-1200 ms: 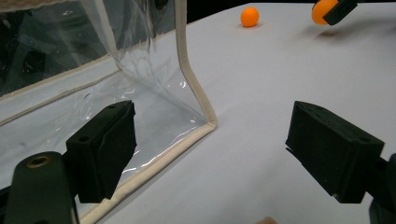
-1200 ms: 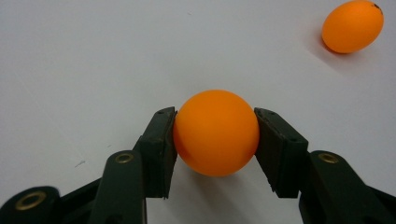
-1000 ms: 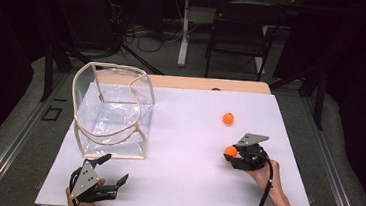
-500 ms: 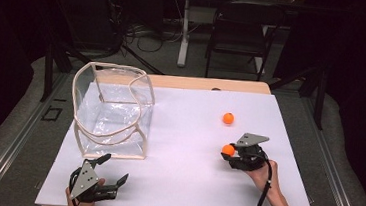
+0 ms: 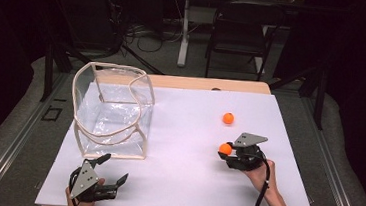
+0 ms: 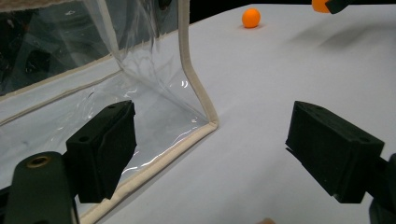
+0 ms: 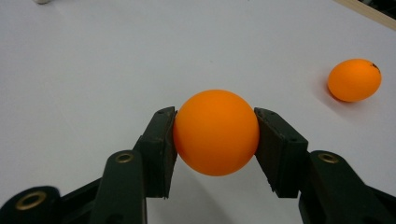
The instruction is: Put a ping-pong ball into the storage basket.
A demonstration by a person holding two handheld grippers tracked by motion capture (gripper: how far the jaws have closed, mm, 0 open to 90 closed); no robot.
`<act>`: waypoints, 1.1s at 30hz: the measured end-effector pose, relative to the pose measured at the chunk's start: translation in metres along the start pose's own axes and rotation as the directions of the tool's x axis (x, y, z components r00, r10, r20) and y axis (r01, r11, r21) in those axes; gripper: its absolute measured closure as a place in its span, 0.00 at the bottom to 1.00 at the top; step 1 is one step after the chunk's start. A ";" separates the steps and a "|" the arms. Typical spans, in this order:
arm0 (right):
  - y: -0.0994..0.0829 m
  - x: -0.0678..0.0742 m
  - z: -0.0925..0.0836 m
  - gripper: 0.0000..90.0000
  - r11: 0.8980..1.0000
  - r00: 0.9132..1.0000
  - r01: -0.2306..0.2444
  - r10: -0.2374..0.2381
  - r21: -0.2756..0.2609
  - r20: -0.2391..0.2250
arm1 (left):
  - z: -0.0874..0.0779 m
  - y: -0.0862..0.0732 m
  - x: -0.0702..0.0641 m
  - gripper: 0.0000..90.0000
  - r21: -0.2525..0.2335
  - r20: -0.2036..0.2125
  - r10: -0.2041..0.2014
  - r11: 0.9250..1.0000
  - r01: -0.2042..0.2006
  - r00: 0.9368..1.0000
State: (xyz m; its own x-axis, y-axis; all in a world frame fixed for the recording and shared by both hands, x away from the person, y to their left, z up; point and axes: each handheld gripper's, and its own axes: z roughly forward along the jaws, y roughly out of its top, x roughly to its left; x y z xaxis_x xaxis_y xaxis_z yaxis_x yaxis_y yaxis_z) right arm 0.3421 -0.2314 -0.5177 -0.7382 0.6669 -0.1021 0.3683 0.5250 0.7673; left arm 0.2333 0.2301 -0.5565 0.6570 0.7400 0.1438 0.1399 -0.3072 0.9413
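Observation:
An orange ball (image 7: pixel 216 132) sits clamped between the jaws of my right gripper (image 7: pixel 215 135), a little above the white table sheet; from above that gripper (image 5: pixel 226 151) is at the right of the sheet with the ball (image 5: pixel 225 148) at its tip. A second orange ball (image 5: pixel 228 118) (image 7: pixel 354 80) (image 6: pixel 251 17) lies loose on the sheet beyond it. My left gripper (image 5: pixel 111 171) (image 6: pixel 210 149) rests near the front left edge, open with nothing between its jaws, just in front of the clear bag (image 5: pixel 111 112) (image 6: pixel 93 60).
The clear plastic bag has a cream trim (image 6: pixel 196 88) and stands open-topped at the left of the white sheet (image 5: pixel 192 149). A wooden table edge (image 5: pixel 207 84) runs along the back. A chair (image 5: pixel 236 42) and cables stand on the floor behind.

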 end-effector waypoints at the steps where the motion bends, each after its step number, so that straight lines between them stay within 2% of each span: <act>1: 0.000 0.000 0.000 0.56 1.000 1.000 0.000 0.000 0.000 0.000 | 0.000 0.000 0.000 0.17 0.000 0.000 0.000 1.000 0.000 1.000; 22: 0.012 0.010 0.001 0.56 0.999 1.000 0.026 -0.026 -0.026 -0.013 | -0.001 0.000 0.000 0.17 -0.004 -0.003 0.000 1.000 0.000 1.000; 33: 0.019 0.009 -0.001 0.56 0.999 0.999 0.030 -0.030 -0.036 -0.013 | -0.001 0.000 0.001 0.17 -0.006 -0.002 -0.005 1.000 0.005 1.000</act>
State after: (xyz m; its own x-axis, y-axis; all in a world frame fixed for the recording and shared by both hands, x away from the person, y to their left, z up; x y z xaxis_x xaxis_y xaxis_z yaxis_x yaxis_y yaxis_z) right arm 0.3416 -0.2156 -0.5037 -0.7562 0.6437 -0.1171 0.3253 0.5253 0.7863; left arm 0.2336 0.2315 -0.5560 0.6550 0.7427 0.1395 0.1387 -0.2997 0.9439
